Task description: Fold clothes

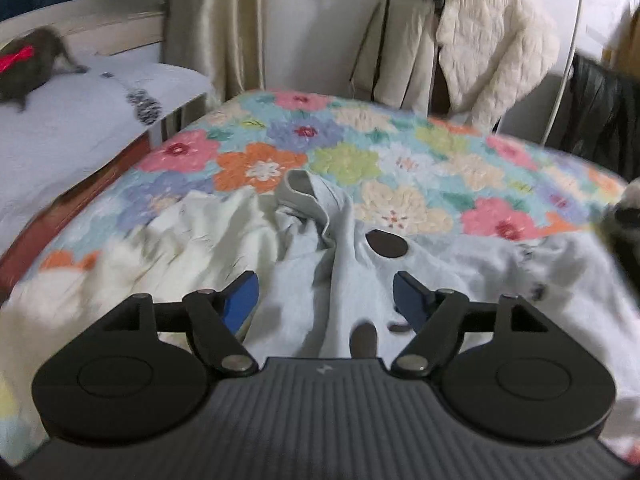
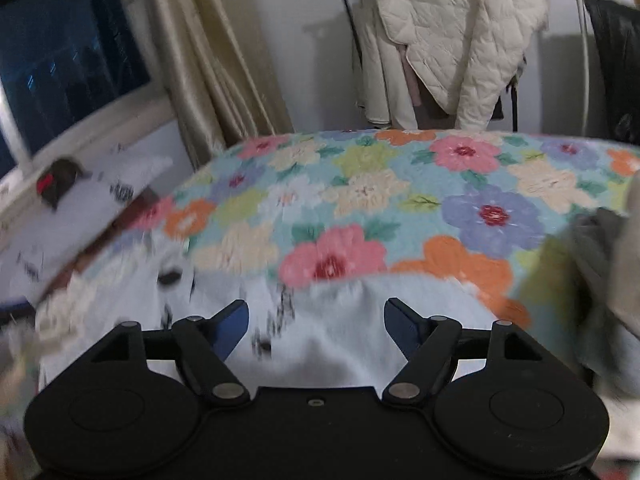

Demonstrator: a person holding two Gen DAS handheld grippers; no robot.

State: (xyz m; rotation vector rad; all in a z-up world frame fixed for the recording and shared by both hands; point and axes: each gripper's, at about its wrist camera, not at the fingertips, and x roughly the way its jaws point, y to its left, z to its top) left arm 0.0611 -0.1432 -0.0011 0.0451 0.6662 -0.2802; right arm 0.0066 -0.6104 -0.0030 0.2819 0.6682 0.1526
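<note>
Left gripper [image 1: 325,286] and right gripper [image 2: 316,312] gape (nothing held).

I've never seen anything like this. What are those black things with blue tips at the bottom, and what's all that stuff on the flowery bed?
Those are two grabbing tools that a person holds, one in each hand. Each carries a camera looking out along its fingers. One picture shows the left gripper, the other the right gripper. Both are open and hold nothing. Under them, on the flowery bedspread, lies a crumpled pale blue garment with dark spots, waiting to be folded. A white quilted jacket hangs behind.
</note>
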